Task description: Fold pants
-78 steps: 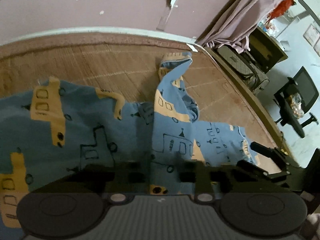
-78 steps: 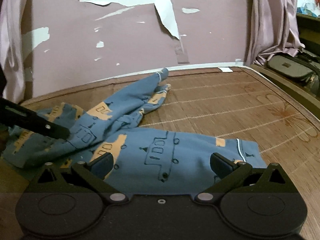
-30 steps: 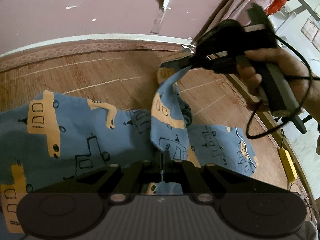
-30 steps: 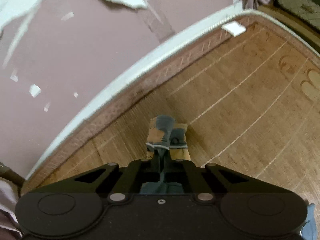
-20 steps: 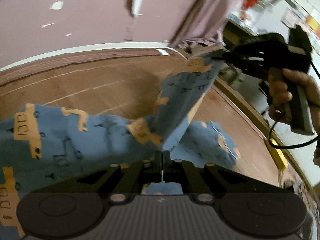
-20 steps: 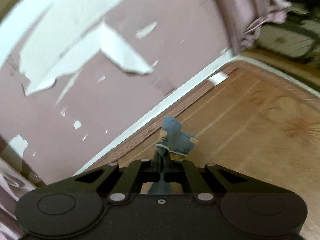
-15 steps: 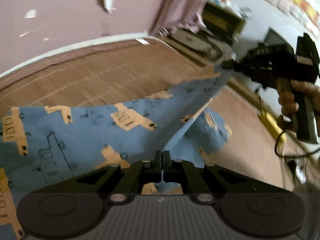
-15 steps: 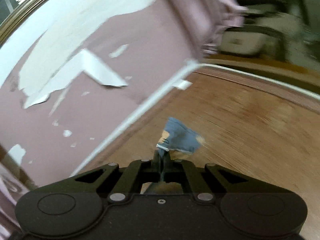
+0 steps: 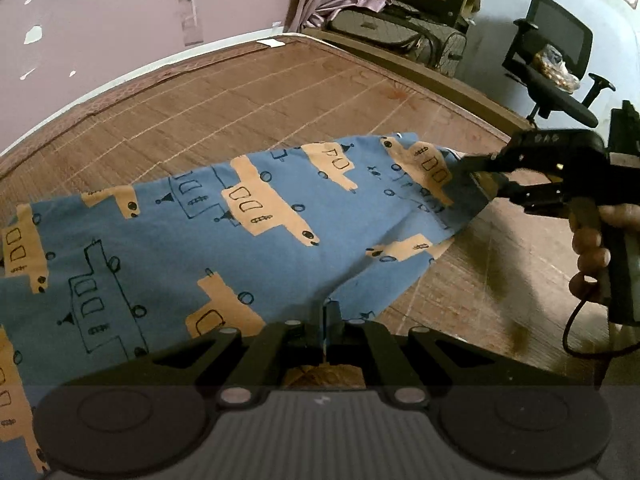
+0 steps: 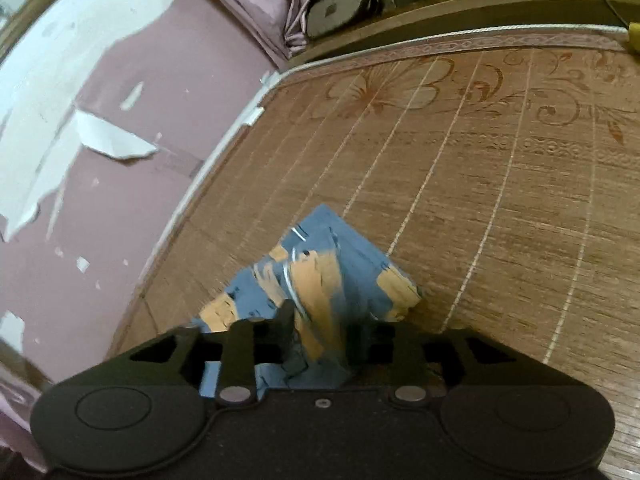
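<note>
Stretching the pants (image 9: 248,216) over the woven mat (image 9: 224,96) by the peeling pink wall (image 9: 100,20), our left gripper (image 9: 326,316) stays clamped on cloth; right gripper (image 10: 320,328) jaws are opening around the hem.

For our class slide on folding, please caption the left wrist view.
Left claw pinches blue pants on a mat while the right claw opens at the cuff.

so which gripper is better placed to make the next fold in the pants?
Probably right. The left gripper is shut on the pants near their crotch, anchoring them. The right gripper is opening with the leg end between its fingers, so it is coming free to re-grip.
</note>
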`<state>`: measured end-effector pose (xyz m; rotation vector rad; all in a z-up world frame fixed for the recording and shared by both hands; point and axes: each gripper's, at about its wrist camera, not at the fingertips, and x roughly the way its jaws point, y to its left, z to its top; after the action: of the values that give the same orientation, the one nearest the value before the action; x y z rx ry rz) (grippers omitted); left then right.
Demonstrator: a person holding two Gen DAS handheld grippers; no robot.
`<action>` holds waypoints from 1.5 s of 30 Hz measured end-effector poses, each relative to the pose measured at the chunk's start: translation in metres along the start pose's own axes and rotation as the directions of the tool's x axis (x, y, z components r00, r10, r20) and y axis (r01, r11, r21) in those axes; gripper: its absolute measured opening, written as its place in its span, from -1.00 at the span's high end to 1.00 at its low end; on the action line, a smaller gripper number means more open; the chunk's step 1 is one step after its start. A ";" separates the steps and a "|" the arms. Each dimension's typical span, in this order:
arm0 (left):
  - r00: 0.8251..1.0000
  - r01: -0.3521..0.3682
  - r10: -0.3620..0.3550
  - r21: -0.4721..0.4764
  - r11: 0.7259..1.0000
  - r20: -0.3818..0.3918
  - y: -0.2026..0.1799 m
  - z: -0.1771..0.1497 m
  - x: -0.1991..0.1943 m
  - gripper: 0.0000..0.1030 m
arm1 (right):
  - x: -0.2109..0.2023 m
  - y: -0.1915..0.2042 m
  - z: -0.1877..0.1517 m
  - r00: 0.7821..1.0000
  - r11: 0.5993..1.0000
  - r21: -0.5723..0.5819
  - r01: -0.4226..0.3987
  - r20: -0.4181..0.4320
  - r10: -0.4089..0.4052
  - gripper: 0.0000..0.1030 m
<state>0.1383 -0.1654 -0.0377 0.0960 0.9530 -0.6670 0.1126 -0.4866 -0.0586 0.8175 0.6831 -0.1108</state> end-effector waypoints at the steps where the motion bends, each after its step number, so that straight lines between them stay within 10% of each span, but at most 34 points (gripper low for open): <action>1: 1.000 -0.001 0.001 0.000 1.000 -0.002 0.000 -0.001 0.000 1.00 | -0.002 -0.002 0.001 1.000 1.000 0.006 -0.013 0.007 0.013 0.14; 16: 1.000 -0.003 0.002 -0.028 1.000 -0.019 0.003 -0.001 0.006 1.00 | 0.039 -0.004 0.024 0.997 0.997 -0.065 -0.041 -0.065 0.037 0.30; 20: 1.000 0.000 -0.001 -0.034 0.999 -0.021 0.004 0.000 0.007 1.00 | 0.045 0.003 0.022 0.998 0.989 -0.148 -0.019 -0.067 0.009 0.88; 32: 1.000 0.003 -0.003 0.001 1.000 -0.019 0.001 -0.003 0.007 0.99 | 0.032 0.032 0.037 0.986 0.856 -0.513 0.072 0.165 0.016 0.97; 38: 0.999 0.043 -0.044 -0.039 0.998 -0.012 0.006 -0.003 0.003 0.89 | 0.045 0.019 0.037 0.982 0.855 -0.489 0.172 0.158 -0.107 0.09; 45: 0.997 0.062 -0.058 -0.076 0.995 0.050 0.016 -0.015 -0.024 -0.26 | 0.016 0.044 0.007 0.995 0.762 -0.647 0.039 0.094 0.029 -0.94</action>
<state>0.1267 -0.1358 -0.0315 -0.0170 0.9370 -0.6837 0.1437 -0.4586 -0.0364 0.1316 0.5723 0.0842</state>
